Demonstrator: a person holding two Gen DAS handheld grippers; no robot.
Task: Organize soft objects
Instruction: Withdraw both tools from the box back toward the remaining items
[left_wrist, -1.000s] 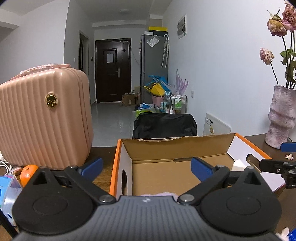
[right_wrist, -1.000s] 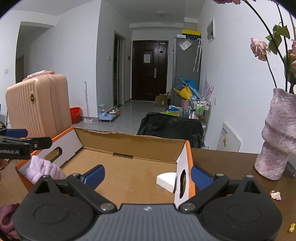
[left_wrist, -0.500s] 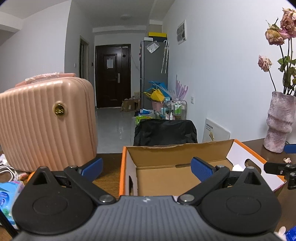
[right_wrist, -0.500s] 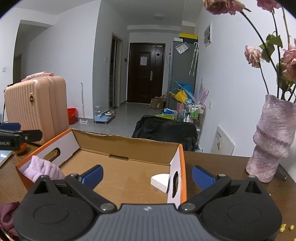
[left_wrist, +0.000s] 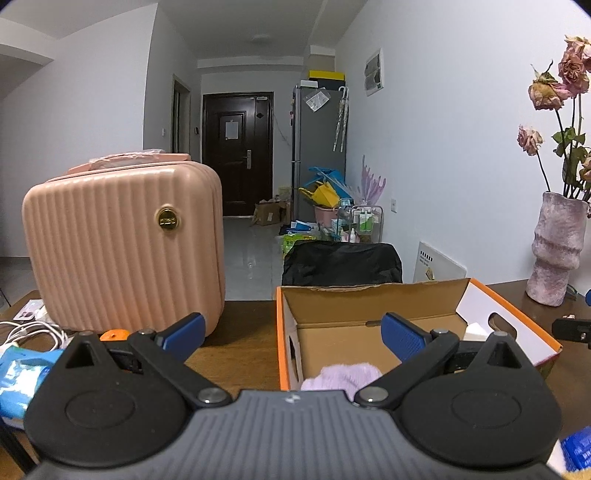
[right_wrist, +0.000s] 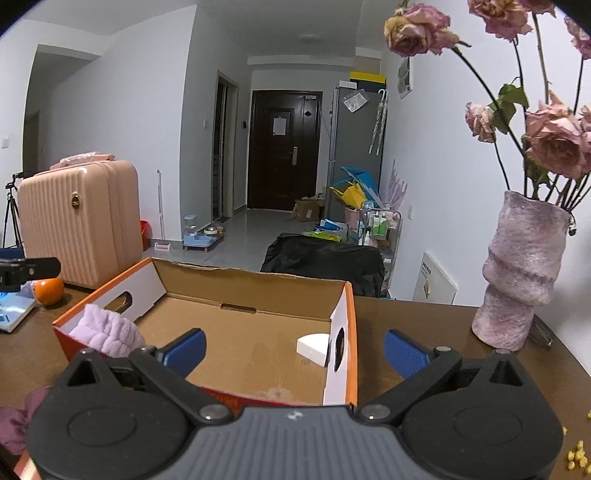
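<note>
Since 1 s ago both views have pulled back from the open orange-and-brown cardboard box (right_wrist: 258, 325): more of the dark wooden table (right_wrist: 424, 325) shows in front of it, and the ribbed pink hard-shell suitcase (left_wrist: 125, 247) sits further off in the left view. Fluffy lilac fabric piece (right_wrist: 107, 332) lies inside the box, in its near-left corner against the white inner wall. White foam block (right_wrist: 314, 345) at the opposite end, by the wall with the oval handle hole. Left gripper (left_wrist: 291, 332): fingers spread wide, nothing between them, straddling the box's left wall. Right gripper (right_wrist: 293, 349): wide too, empty, straddling the box's right wall. Outside the box: crumpled mauve cloth (right_wrist: 22, 421) on the table at near left, orange fruit (right_wrist: 49, 290) beside the suitcase, textured mauve ceramic vase (right_wrist: 524, 269) of dried roses to the right.
</note>
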